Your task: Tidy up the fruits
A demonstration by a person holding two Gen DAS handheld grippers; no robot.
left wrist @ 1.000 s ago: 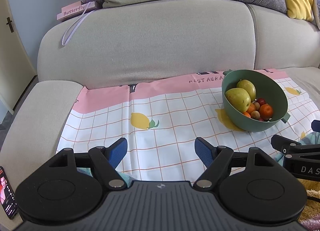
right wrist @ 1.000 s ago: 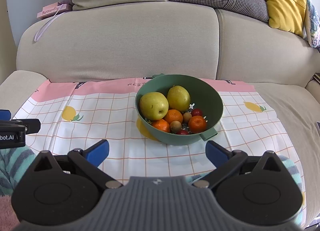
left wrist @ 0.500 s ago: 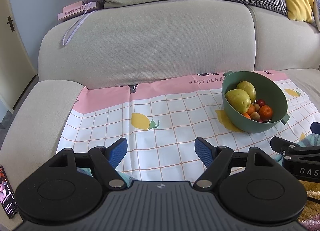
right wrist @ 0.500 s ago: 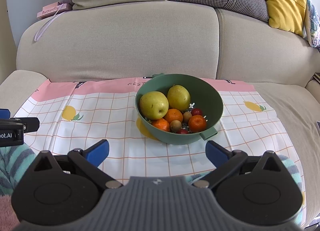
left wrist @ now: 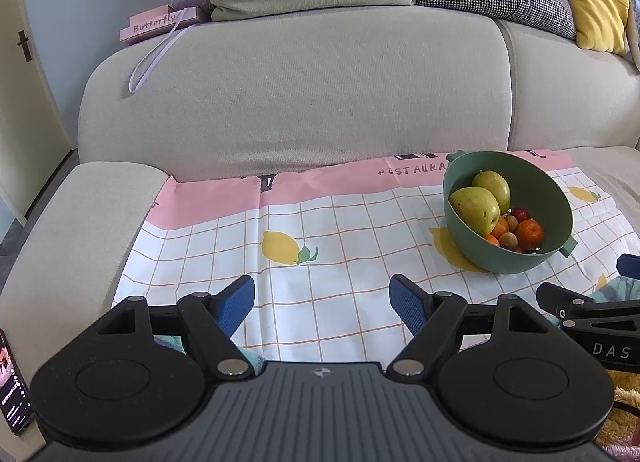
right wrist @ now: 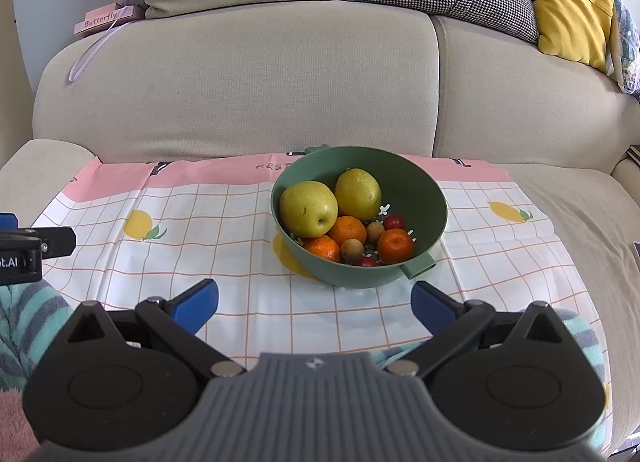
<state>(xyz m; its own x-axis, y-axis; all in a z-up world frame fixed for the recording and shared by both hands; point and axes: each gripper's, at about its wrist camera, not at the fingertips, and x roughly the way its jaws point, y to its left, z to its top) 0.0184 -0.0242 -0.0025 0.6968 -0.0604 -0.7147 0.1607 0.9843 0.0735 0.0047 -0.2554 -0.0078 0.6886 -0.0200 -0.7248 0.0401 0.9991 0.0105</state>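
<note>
Sofa (right wrist: 240, 94) seat is covered by a checked cloth (right wrist: 200, 230); green bowl (right wrist: 432, 198) of fruits (right wrist: 308, 208) is set on it. Bowl lies at 12 o'clock of the right gripper (right wrist: 314, 300), at 2 o'clock of the left gripper (left wrist: 322, 300); right is nearer. Both jaws are spread wide, nothing held. Little changed since earlier; left view shifted slightly.

Left gripper (left wrist: 322, 300) with black linkage arms, blue ribbed fingertips (left wrist: 404, 304), silver pivot screws, grey ridged body, right gripper (right wrist: 314, 304) alike, white lettering on its side
</note>
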